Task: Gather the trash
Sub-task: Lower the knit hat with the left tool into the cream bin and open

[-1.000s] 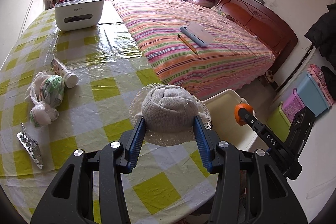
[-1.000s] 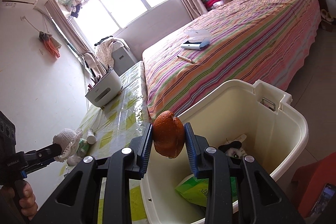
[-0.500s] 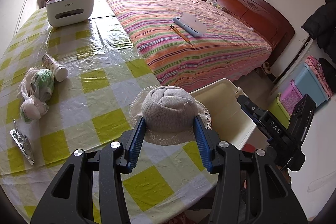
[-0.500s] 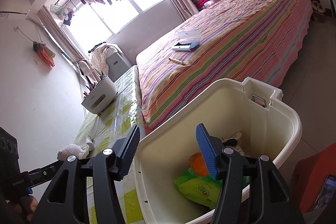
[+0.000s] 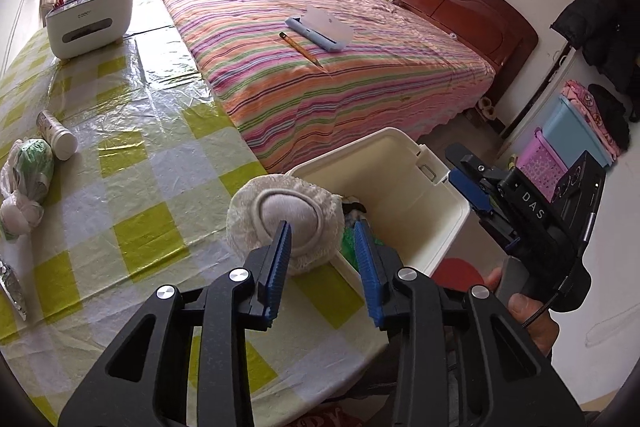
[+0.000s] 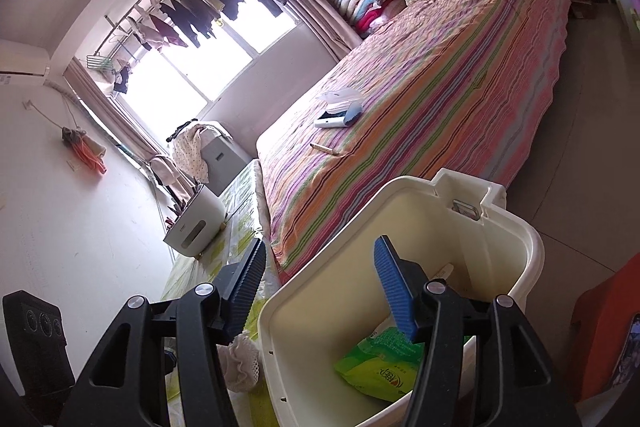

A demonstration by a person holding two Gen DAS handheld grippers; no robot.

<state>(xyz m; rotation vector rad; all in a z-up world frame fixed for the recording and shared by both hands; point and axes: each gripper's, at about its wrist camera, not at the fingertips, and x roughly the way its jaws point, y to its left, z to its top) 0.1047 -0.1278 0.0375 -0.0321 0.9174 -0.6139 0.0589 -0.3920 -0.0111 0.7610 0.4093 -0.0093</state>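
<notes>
The left tool (image 5: 322, 251) is closing beside the cap (image 5: 280, 223), apparently slipped free at the desk (image 5: 132, 187) edge; the right tool (image 6: 320, 287) hangs open, empty, above the bin (image 6: 532, 247).

Cream plastic bin (image 5: 436, 203), open, centre-right of frame, holding green packet (image 6: 380, 367). White lace-edged cloth ball (image 5: 280, 219), centre, at table edge beside bin rim.

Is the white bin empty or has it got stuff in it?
Not empty. A green packet lies at the bottom of the bin.
</notes>
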